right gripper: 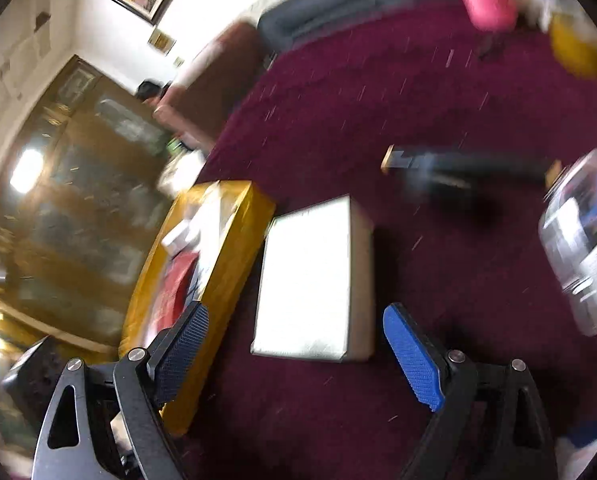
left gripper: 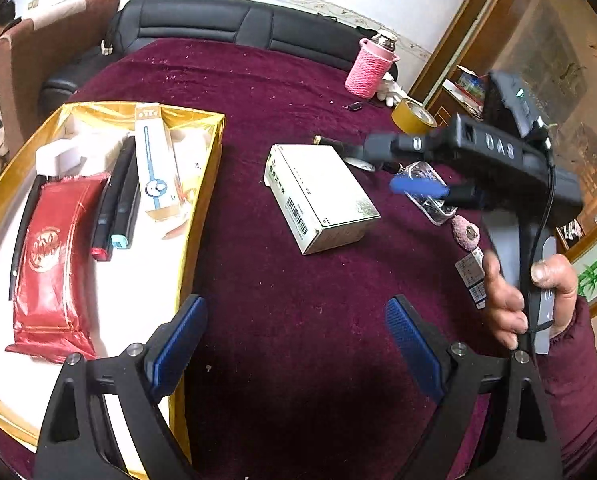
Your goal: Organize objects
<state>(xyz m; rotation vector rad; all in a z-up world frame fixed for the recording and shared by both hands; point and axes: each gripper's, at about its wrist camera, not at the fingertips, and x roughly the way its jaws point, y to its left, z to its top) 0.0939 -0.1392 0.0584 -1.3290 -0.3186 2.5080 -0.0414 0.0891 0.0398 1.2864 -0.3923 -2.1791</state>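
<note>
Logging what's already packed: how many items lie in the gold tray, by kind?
In the gold tray:
Red foil packet: 1
Black marker pens: 2
White toothbrush carton: 1
White plastic block: 1
Thin black strip: 1
Total: 6

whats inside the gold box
Inside the gold cardboard box: a red foil packet, two black markers, a white-blue carton, white pieces. Anything beneath is hidden.

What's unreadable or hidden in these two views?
- Right wrist view: everything motion-blurred; white box print unreadable.
- Left wrist view: clear case mostly hidden behind the right hand-held gripper.
- Gold tray: near corner covered by the left hand-held gripper.
- Tag: print too small.
</note>
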